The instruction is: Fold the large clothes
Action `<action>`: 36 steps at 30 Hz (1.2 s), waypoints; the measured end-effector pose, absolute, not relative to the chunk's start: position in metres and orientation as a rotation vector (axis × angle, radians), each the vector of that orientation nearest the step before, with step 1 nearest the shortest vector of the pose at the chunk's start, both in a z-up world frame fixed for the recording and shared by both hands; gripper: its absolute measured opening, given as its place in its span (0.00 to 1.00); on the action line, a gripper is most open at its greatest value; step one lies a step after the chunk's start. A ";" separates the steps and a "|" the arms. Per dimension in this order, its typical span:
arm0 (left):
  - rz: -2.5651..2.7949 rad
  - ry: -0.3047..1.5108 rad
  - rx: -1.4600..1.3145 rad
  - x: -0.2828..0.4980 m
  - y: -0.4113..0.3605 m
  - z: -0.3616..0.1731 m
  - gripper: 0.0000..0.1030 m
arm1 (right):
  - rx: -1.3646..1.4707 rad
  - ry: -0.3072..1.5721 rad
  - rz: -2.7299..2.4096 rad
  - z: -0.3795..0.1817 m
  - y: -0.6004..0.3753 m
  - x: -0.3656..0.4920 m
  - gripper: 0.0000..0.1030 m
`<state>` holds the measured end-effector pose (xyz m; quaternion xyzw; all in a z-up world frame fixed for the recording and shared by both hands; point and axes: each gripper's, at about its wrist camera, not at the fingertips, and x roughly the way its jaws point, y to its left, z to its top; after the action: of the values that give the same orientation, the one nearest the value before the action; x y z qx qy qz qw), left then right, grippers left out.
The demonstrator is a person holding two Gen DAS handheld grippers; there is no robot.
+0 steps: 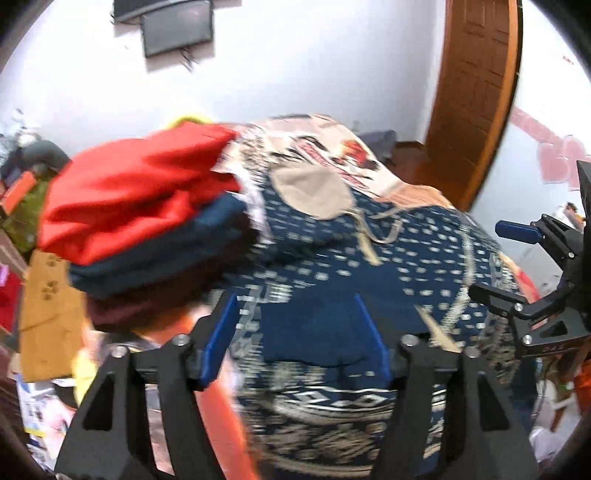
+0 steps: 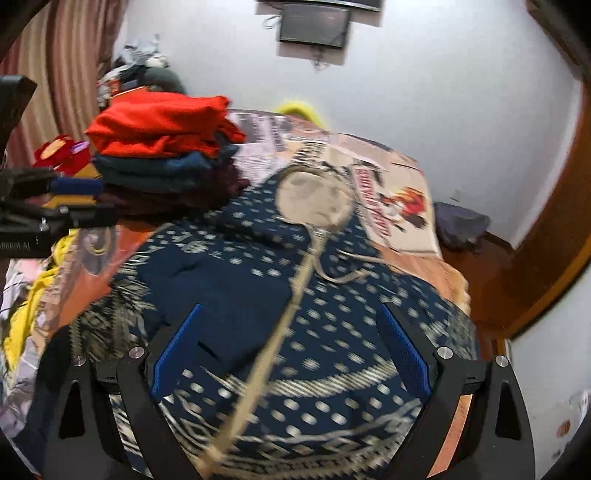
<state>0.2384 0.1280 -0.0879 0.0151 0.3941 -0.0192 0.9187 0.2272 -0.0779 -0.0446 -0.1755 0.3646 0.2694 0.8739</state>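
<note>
A navy garment (image 1: pixel 369 258) with pale dots and woven bands lies spread on a bed (image 2: pixel 399 184) that carries a printed cover. Its beige neck opening (image 2: pixel 314 201) faces the far wall, and a pale cord (image 2: pixel 280 332) runs from this opening down the middle of the garment toward the camera.

The left tongs (image 1: pixel 295 336) stand wide above the near part of the garment. Nothing is between the blue pads (image 1: pixel 221 332), and they press on no cloth. The picture here is blurred.

The right tongs (image 2: pixel 291 350) also stand wide over the garment, on the other side of the cord from the left tongs. Their blue pads (image 2: pixel 406 354) are apart and hold nothing; the cord passes under the gap between them. In the left view the right tongs show at the right edge of the garment; in the right view the left tongs show at its left edge.

A pile of folded clothes (image 2: pixel 162 147) sits just beside the garment, to the left of the neck opening: red on top, dark blue under it, then maroon. Behind the garment, on the white wall, hangs a dark screen (image 2: pixel 314 24). A brown door (image 1: pixel 476 92) stands to the right of the garment. Yellow cloth (image 2: pixel 26 306) lies by its left edge.
</note>
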 end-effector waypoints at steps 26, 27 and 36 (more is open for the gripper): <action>0.021 1.041 -0.131 0.201 0.214 -0.204 0.68 | -0.621 1.067 0.822 -0.159 0.094 0.237 0.51; 0.024 1.047 -0.146 0.202 0.215 -0.207 0.68 | -0.612 1.080 0.837 -0.162 0.095 0.238 0.43; 0.000 1.123 -0.197 0.218 0.197 -0.230 0.68 | -0.388 1.051 0.757 -0.134 0.053 0.263 0.10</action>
<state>0.2177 0.1970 -0.2301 -0.0931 0.5318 -0.0002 0.8418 0.2632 0.0533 -0.1338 -0.1796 0.4863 0.3503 0.7801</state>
